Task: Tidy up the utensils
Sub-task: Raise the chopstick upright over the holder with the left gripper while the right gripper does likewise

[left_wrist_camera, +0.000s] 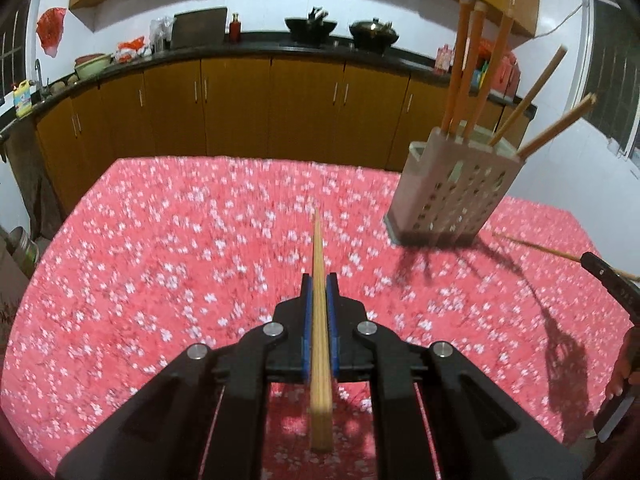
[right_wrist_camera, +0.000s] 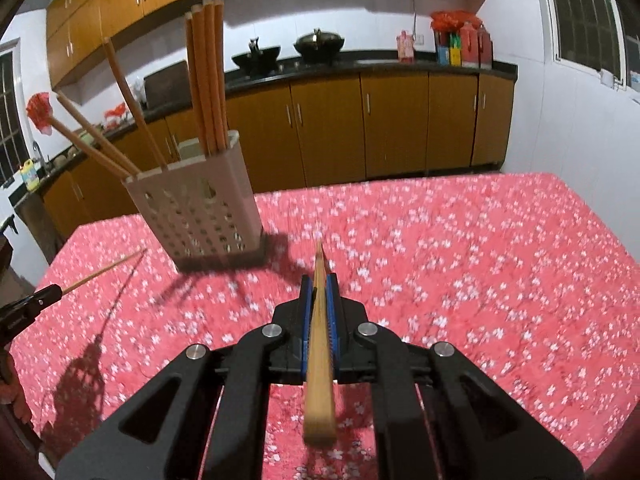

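Note:
My left gripper point(left_wrist_camera: 319, 280) is shut on a bamboo chopstick point(left_wrist_camera: 319, 256) that runs forward between its blue pads, above the table. A beige perforated utensil holder point(left_wrist_camera: 460, 196) stands ahead to the right, with several chopsticks point(left_wrist_camera: 464, 68) sticking out of it. My right gripper point(right_wrist_camera: 319, 280) is likewise shut on a second bamboo chopstick point(right_wrist_camera: 319, 264), lifted above the cloth. In the right wrist view the holder point(right_wrist_camera: 200, 216) stands ahead to the left. Each view shows the other gripper's tip at its edge, the right one point(left_wrist_camera: 592, 261) and the left one point(right_wrist_camera: 48, 293), each with a chopstick.
The table wears a red floral cloth point(left_wrist_camera: 160, 264). Behind it runs a kitchen counter point(left_wrist_camera: 240, 46) with woks point(left_wrist_camera: 310, 26), bottles and brown cabinets. A window point(right_wrist_camera: 580, 12) is on the right wall. A person's hand point(left_wrist_camera: 624, 364) shows at the right edge.

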`<state>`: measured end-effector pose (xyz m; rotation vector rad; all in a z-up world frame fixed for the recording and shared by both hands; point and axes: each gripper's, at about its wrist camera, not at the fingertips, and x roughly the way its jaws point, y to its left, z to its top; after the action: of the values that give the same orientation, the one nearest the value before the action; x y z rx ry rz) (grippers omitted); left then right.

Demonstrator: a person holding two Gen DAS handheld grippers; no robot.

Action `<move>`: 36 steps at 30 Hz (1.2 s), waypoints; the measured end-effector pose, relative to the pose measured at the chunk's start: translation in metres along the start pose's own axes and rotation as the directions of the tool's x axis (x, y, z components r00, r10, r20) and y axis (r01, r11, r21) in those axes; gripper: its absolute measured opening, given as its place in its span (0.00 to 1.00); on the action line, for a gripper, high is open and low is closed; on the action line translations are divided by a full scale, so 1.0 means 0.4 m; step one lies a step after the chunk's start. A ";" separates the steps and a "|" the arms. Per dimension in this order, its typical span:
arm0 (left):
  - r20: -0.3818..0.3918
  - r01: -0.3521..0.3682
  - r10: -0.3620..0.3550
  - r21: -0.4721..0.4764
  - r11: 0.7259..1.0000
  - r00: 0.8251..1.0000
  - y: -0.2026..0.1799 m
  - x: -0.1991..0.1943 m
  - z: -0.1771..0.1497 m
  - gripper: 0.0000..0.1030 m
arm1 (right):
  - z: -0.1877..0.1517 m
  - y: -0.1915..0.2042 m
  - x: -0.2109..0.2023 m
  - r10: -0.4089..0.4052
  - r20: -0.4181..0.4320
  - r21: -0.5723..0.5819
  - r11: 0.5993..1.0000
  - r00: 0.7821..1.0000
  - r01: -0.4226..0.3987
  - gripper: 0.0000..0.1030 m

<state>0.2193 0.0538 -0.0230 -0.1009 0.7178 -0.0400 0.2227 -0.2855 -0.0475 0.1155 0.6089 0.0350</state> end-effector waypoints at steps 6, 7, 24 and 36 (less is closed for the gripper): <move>0.072 0.020 -0.021 0.011 1.000 0.997 -0.009 -0.059 0.037 0.08 | 0.035 0.006 -0.036 0.012 0.061 0.000 1.000 0.998 -0.012 0.08; 0.086 0.024 -0.025 0.014 1.000 0.996 -0.012 -0.070 0.044 0.08 | 0.040 0.007 -0.043 0.015 0.072 0.000 1.000 0.997 -0.015 0.08; 0.188 0.088 -0.096 0.049 0.995 0.978 -0.046 -0.170 0.105 0.08 | 0.085 0.038 -0.107 0.054 0.160 -0.019 0.998 0.986 -0.052 0.08; 0.342 0.225 -0.251 0.115 0.968 0.905 -0.126 -0.319 0.234 0.08 | 0.196 0.074 -0.262 0.176 0.358 -0.022 0.983 0.917 -0.181 0.07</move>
<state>0.1849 0.0202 0.1360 -0.1217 0.3375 -0.2766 0.1817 -0.2709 0.0794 0.1844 0.2303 0.1839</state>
